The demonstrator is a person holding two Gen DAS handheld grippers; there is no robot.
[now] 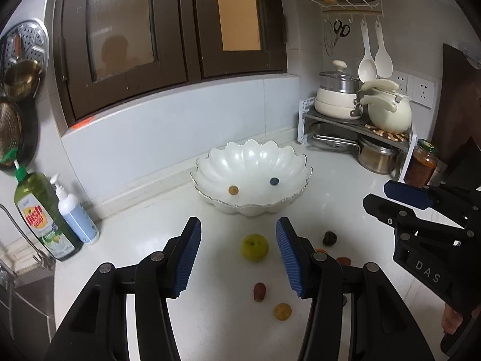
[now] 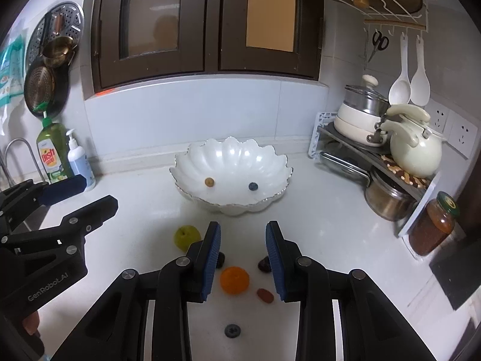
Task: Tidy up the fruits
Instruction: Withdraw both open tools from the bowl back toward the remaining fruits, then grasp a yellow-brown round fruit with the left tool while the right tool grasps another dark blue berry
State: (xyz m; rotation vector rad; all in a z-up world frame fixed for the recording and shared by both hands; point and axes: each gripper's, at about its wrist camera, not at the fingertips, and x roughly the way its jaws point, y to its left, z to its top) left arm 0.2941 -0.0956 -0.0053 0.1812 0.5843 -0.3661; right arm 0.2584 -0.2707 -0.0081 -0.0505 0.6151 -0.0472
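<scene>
A white scalloped bowl [image 1: 222,174] [image 2: 264,162] stands on the white counter and holds a small yellow-brown fruit [image 1: 233,189] [image 2: 209,182] and a blueberry [image 1: 274,181] [image 2: 253,186]. On the counter lie a green apple [image 1: 254,247] [image 2: 187,237], a red grape [image 1: 259,291], a yellow fruit [image 1: 282,311], a dark fruit [image 1: 329,238] [image 2: 264,264], an orange [image 2: 234,279], a reddish date [image 2: 265,295] and a blueberry [image 2: 232,330]. My left gripper [image 1: 239,260] is open and empty above the apple. My right gripper [image 2: 243,263] is open and empty above the orange.
Dish soap [image 1: 42,210] and a pump bottle [image 1: 75,213] stand at the left by the sink. A rack with pots and a kettle [image 2: 415,147] fills the right corner, with a jar [image 2: 433,225] beside it. Brown cabinets hang above.
</scene>
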